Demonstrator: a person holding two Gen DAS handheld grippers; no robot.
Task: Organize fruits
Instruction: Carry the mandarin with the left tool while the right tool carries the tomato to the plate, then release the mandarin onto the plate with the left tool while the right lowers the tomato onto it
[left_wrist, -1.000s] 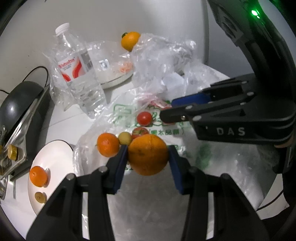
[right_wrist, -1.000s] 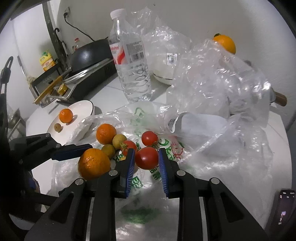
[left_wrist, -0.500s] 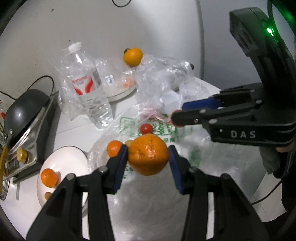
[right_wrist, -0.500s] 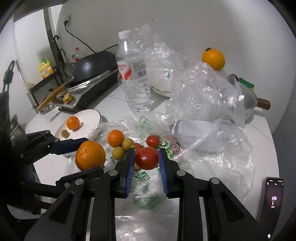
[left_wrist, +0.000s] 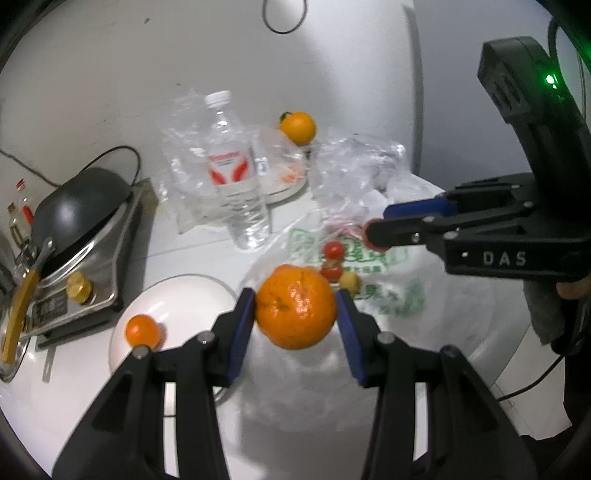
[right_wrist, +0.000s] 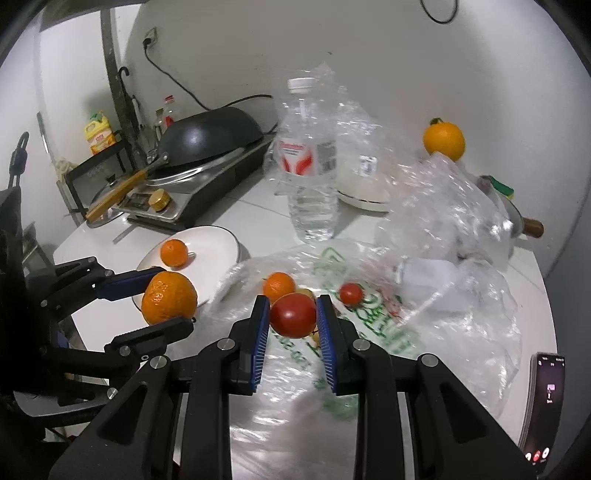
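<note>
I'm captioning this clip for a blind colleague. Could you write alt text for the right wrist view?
The right gripper clamps a red tomato above a printed plastic bag of loose fruit. At left, the left gripper grips a large orange near a white plate holding a small orange.

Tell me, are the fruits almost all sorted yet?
Not yet. One small orange already sits on the white plate. The left hand-held gripper holds a big orange, and the right hand-held gripper holds a red tomato. Left on the plastic bag are another orange, a small tomato and a few more small fruits.
</note>
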